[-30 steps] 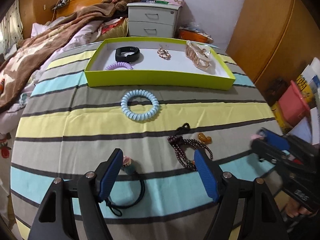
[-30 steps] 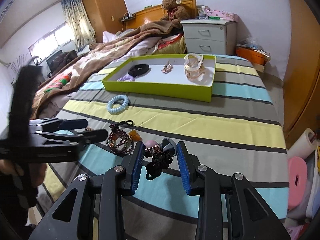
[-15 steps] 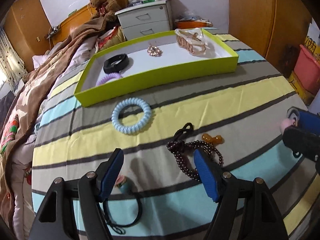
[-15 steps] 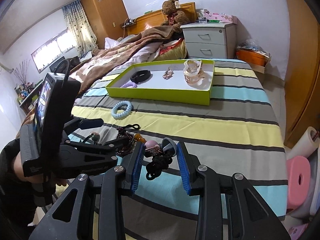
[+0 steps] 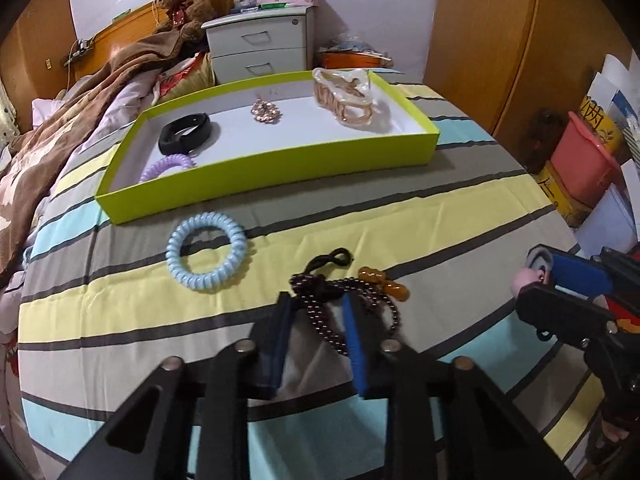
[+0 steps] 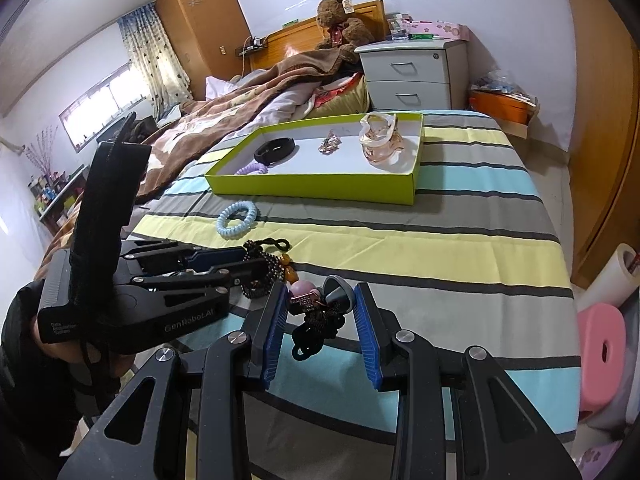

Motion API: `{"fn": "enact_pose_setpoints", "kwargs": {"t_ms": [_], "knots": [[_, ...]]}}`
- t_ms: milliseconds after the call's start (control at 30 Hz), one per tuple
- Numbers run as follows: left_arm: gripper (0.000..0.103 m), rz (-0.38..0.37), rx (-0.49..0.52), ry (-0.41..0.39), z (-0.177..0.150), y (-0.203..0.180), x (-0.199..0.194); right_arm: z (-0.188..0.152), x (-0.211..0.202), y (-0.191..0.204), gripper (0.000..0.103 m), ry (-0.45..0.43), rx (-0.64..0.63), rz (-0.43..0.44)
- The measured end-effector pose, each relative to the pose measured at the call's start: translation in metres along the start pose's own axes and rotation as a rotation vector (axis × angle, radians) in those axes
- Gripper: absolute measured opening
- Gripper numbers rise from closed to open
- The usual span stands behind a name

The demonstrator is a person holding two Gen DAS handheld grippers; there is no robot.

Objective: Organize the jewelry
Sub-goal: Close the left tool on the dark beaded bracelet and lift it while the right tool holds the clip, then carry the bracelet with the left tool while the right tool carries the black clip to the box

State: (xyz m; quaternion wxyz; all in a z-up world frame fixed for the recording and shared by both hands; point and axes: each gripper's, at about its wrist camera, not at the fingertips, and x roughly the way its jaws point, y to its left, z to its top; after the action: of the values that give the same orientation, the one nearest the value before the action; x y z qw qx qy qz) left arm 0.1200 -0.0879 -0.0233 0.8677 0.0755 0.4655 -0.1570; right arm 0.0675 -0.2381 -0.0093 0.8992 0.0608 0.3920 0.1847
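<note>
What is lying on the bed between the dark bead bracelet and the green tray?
In the left wrist view, the light blue coil hair tie lies between the bead bracelet and the green tray; otherwise bare striped sheet.

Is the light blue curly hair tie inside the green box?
No, the light blue hair tie lies on the striped bedspread, in front of the green box.

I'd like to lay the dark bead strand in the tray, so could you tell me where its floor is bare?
In the lime-green cardboard tray, bare white floor lies between the gold pendant and the gold chain bundle, and along the front wall. The left end is crowded: black band, lilac coil tie.
</note>
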Motion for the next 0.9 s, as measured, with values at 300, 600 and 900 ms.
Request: {"fn": "enact_pose_setpoints", "kwargs": {"t_ms": [300,600,900], "knots": [[0.008,-0.027,-0.067,-0.028,-0.001,0.012,-0.004,-0.001,0.000,-0.001,0.035,-0.002,0.002,-0.005],[0.008,-0.030,-0.076,-0.070,0.000,0.015,-0.018,0.000,-0.003,0.001,0.035,-0.015,0.002,-0.014],[0.008,-0.041,-0.078,-0.129,0.002,0.016,-0.039,0.004,-0.008,0.006,0.035,-0.035,-0.005,-0.019]]}}
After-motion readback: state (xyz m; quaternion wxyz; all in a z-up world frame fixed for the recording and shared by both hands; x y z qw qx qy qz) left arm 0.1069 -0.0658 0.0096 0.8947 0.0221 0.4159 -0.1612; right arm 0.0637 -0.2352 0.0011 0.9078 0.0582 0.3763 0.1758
